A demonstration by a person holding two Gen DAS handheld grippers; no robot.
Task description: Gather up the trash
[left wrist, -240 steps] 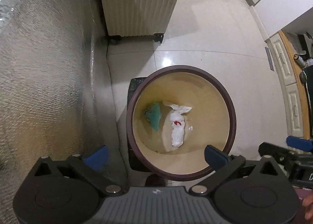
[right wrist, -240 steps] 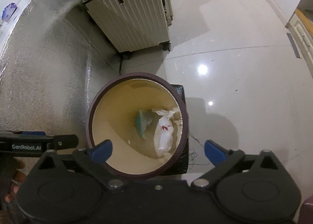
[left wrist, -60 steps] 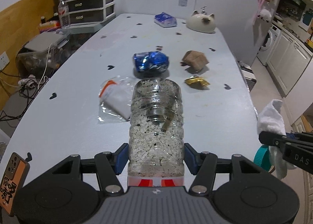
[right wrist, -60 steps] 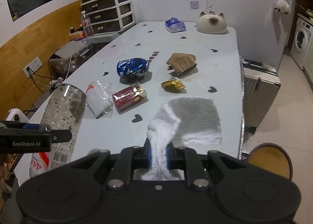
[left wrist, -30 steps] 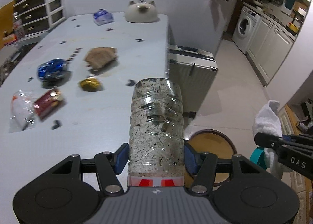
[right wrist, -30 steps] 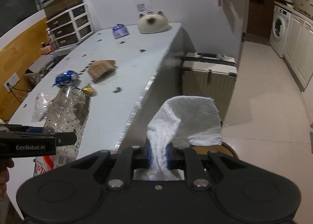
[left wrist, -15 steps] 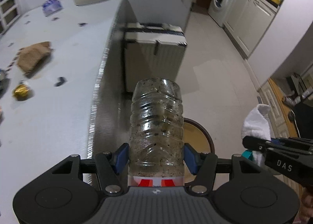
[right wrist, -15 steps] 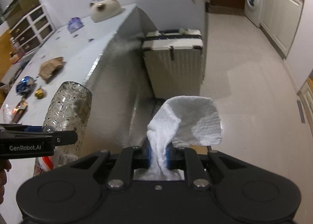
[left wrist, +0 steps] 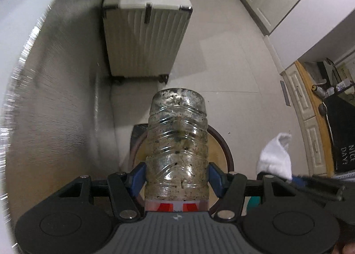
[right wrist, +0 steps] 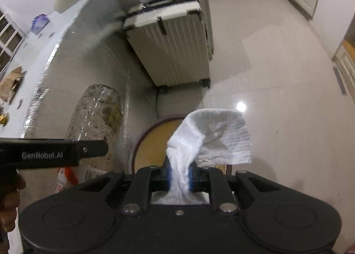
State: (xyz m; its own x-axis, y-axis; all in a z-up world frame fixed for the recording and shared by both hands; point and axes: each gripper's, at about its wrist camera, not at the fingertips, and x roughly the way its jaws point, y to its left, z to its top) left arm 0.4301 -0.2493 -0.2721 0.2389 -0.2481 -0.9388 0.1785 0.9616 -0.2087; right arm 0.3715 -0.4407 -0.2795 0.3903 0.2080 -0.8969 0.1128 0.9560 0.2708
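Glossy pale tiled floor (left wrist: pixel 233 58); jaws pinching grimy bottle (left wrist: pixel 177 143) and white tissue (right wrist: pixel 213 138).

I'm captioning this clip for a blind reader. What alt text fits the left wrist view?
The left hand-held gripper clamps a dirty clear plastic bottle above a round brown bin on a pale tiled floor. A cream suitcase stands behind the bin; at right, the other hand-held gripper holds a white tissue.
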